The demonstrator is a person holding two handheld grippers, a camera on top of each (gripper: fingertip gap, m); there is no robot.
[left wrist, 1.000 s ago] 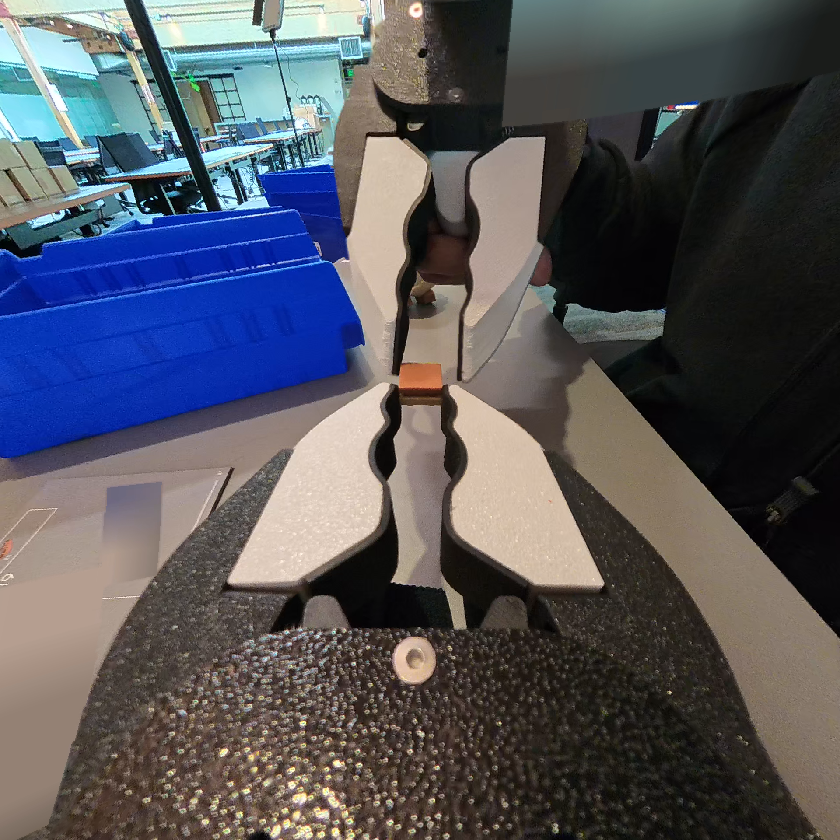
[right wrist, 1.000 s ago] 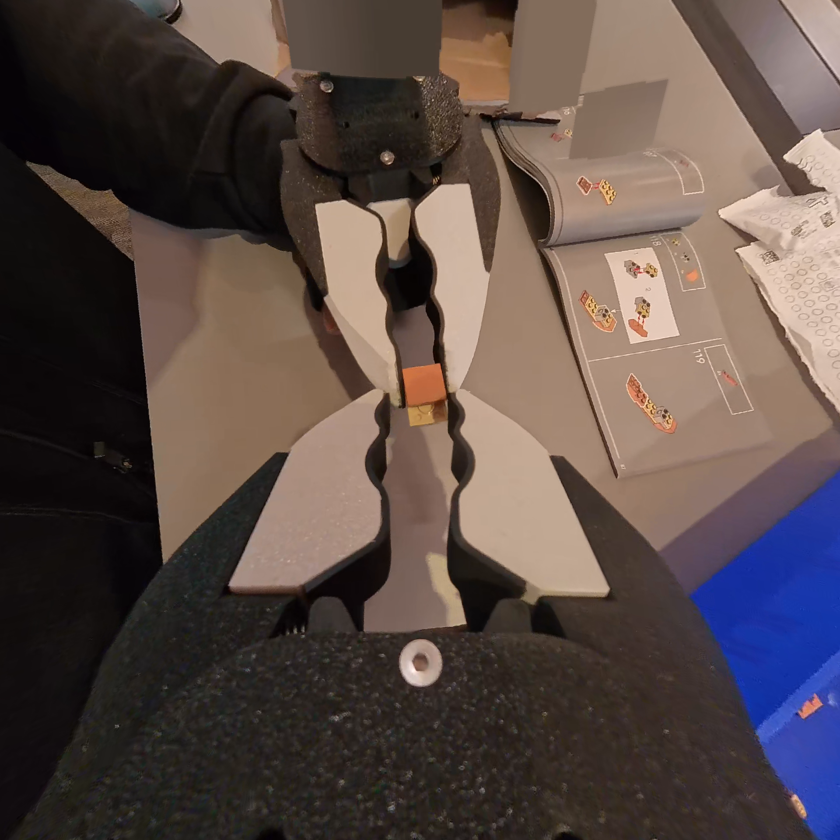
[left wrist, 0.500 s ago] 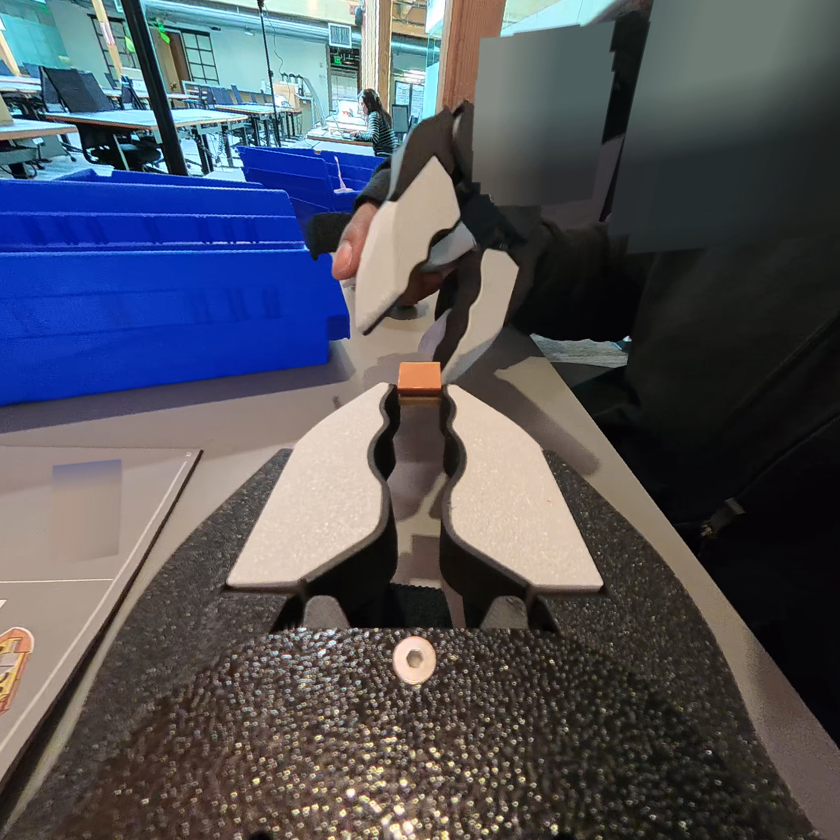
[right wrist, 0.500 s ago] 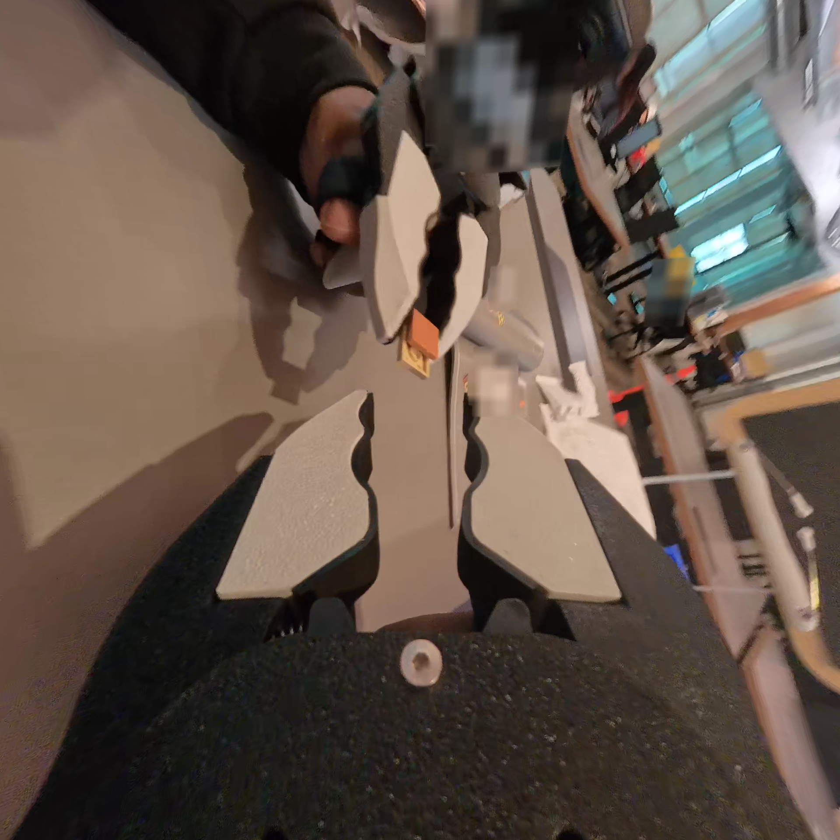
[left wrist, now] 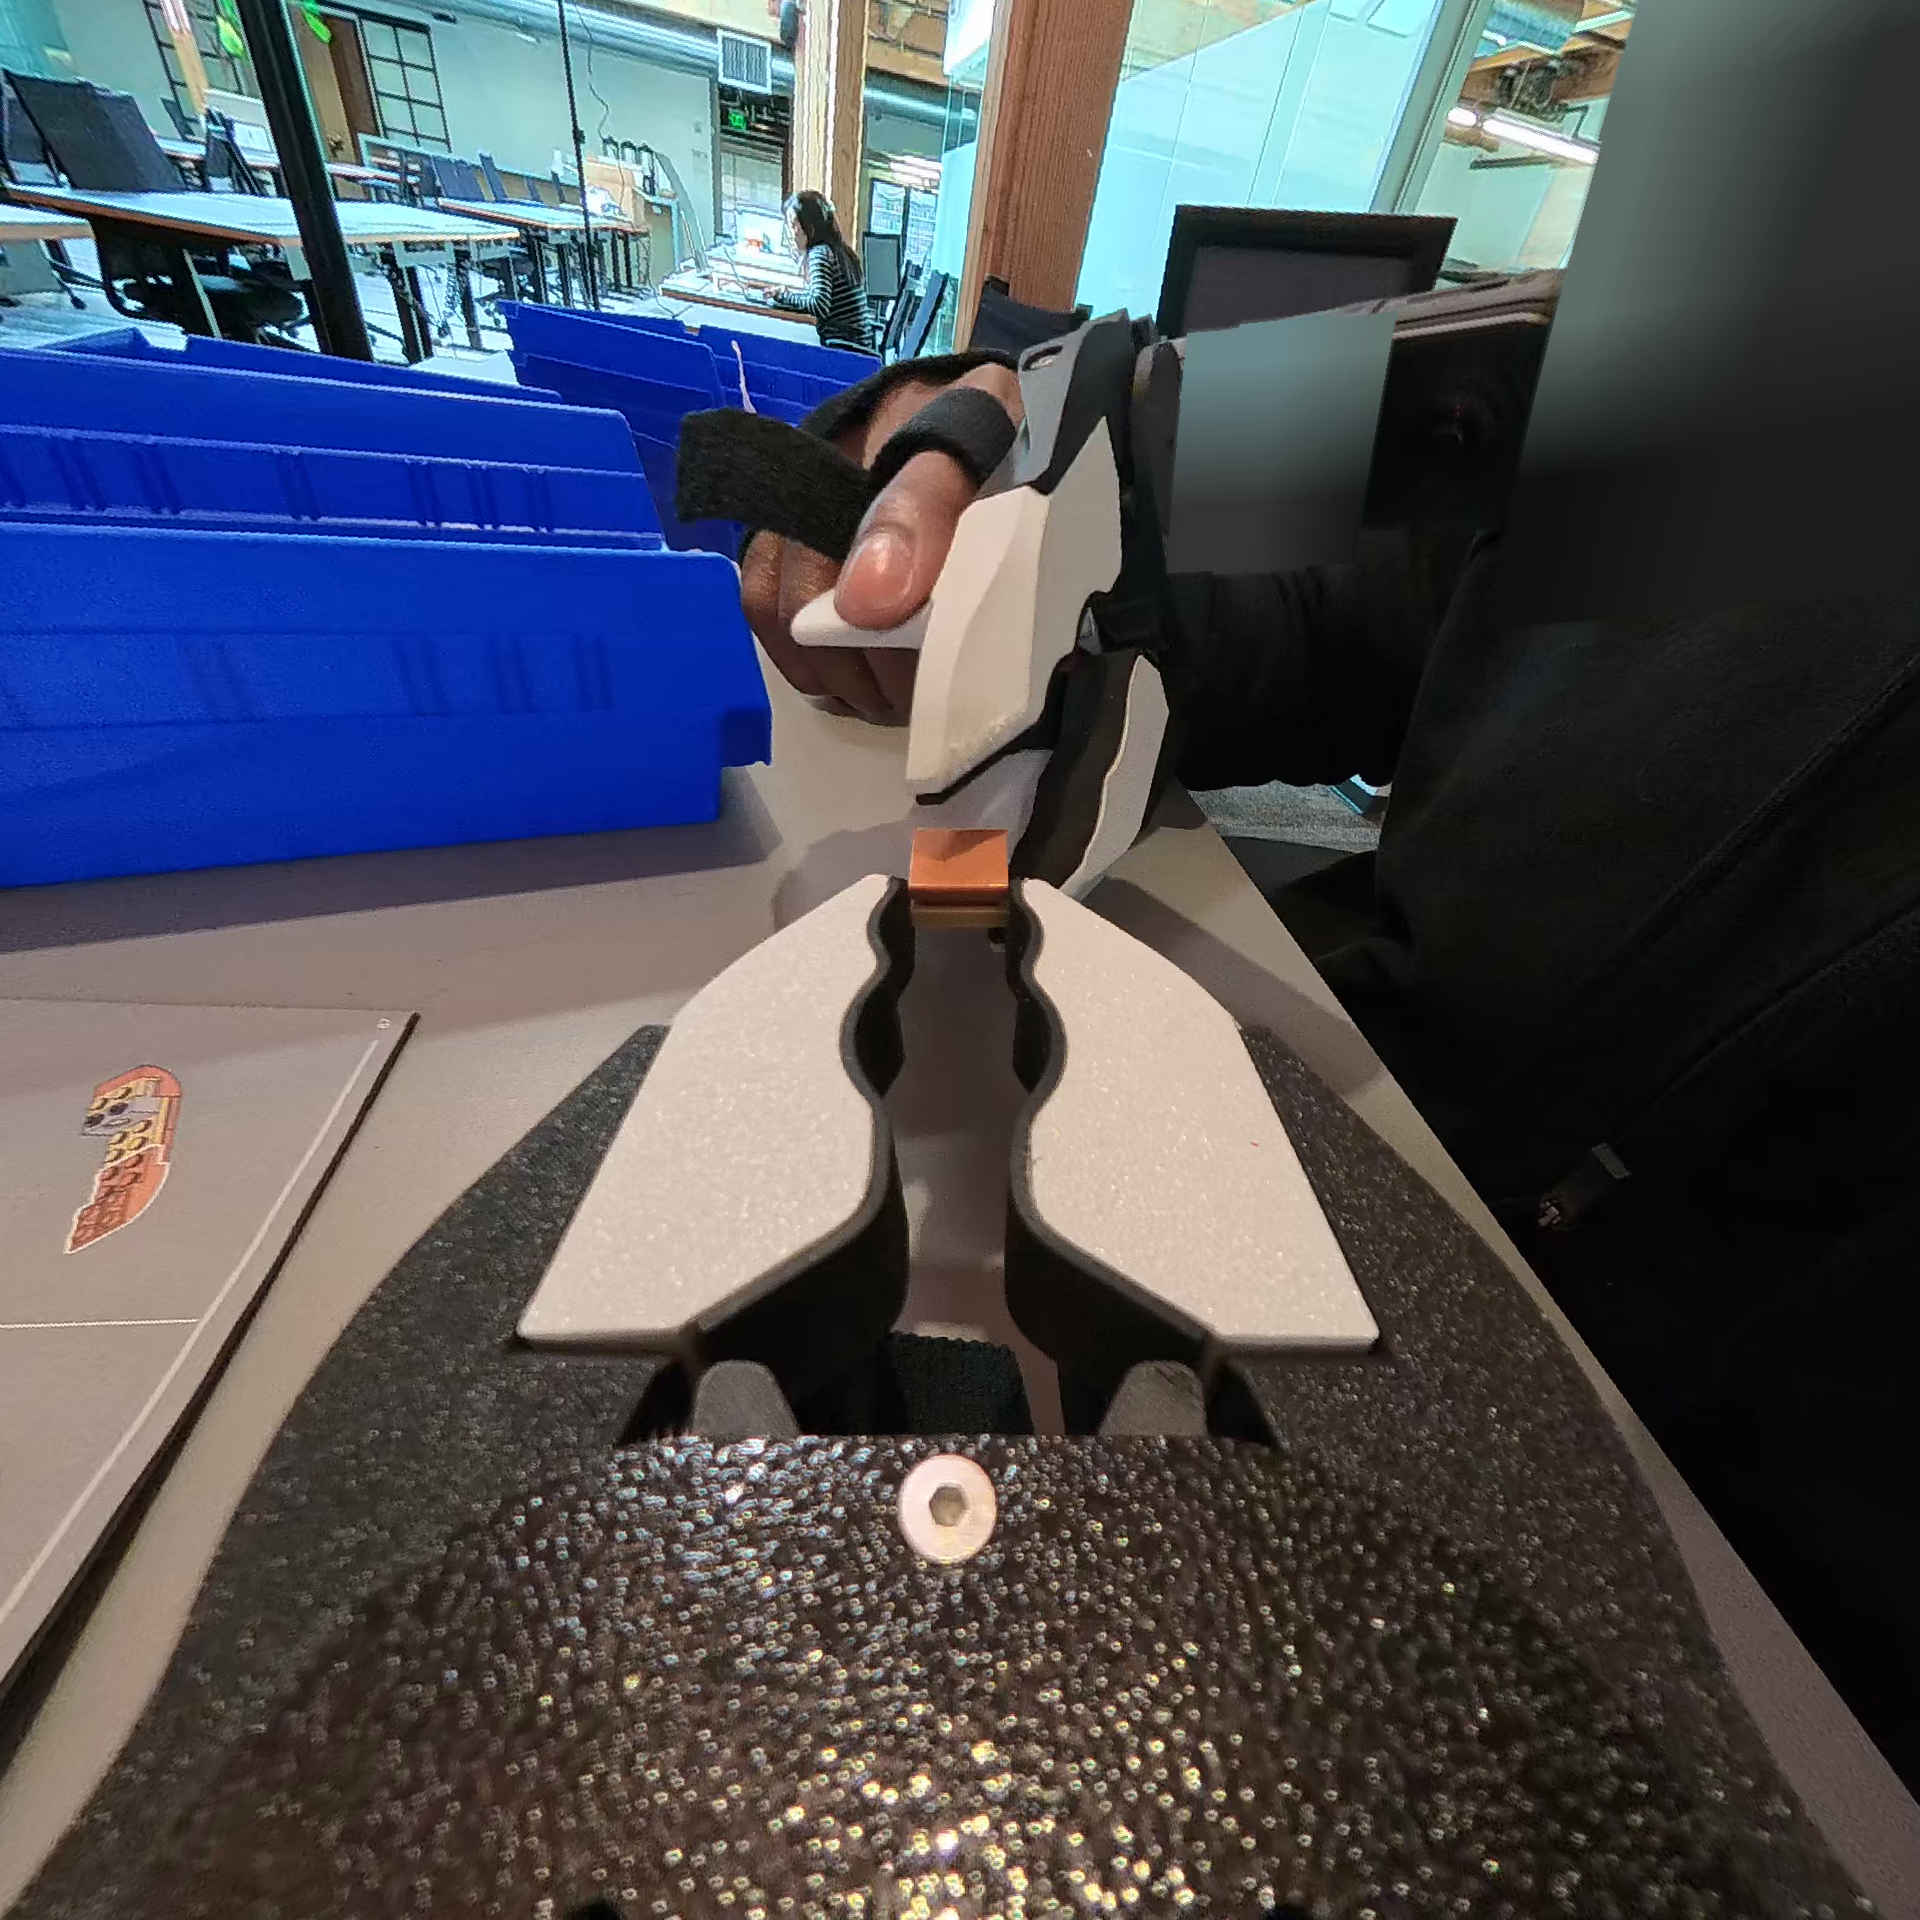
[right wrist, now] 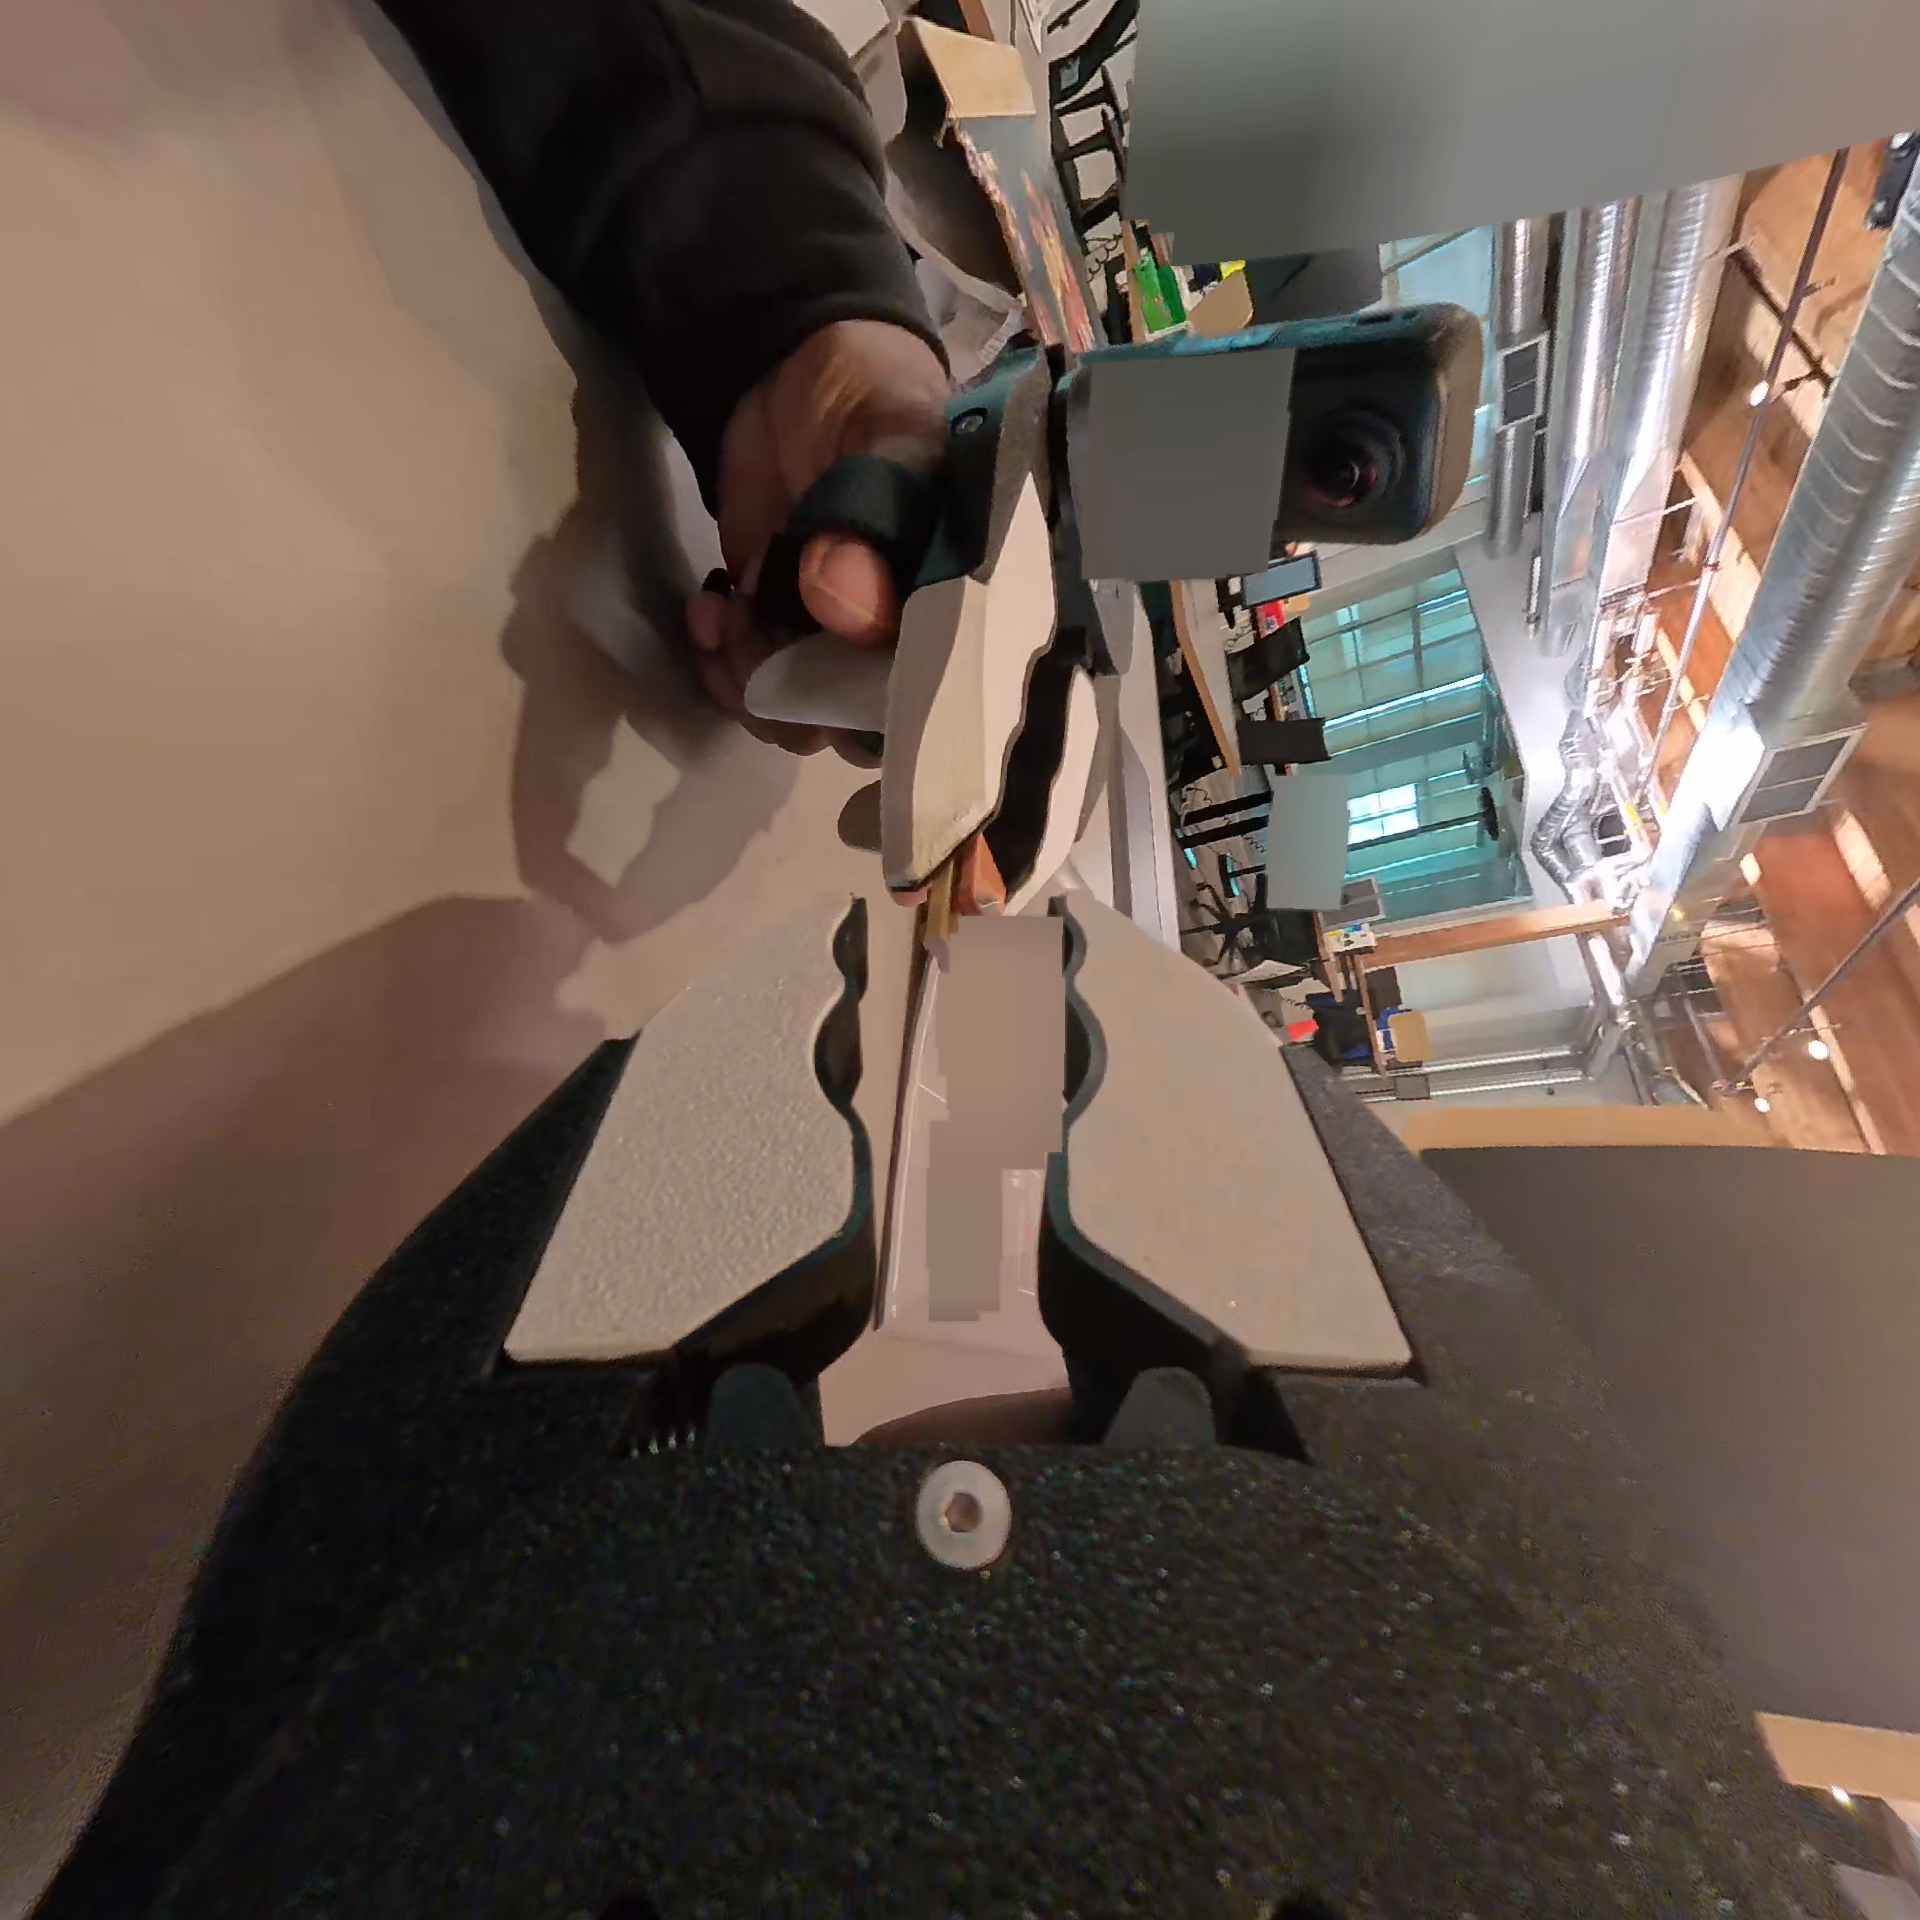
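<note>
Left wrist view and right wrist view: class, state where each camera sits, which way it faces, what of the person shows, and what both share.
Left wrist view: on the left gripper, facing across the grey table toward blue bins; a hand and dark sleeve show.
Right wrist view: on the right gripper, rolled sideways, facing the left gripper; a hand shows.
Shared: the orange brick in the left jaws.

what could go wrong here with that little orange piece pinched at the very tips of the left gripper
1. The left gripper pinches the small orange piece and the tan piece under it only at its fingertips; a knock might twist the stack loose.
2. The right gripper is open, rolled on its side, right up against the stack; closing off-centre could push the tan piece off.
3. The stack is above the grey table, near its edge; a dropped piece could go off it.
</note>
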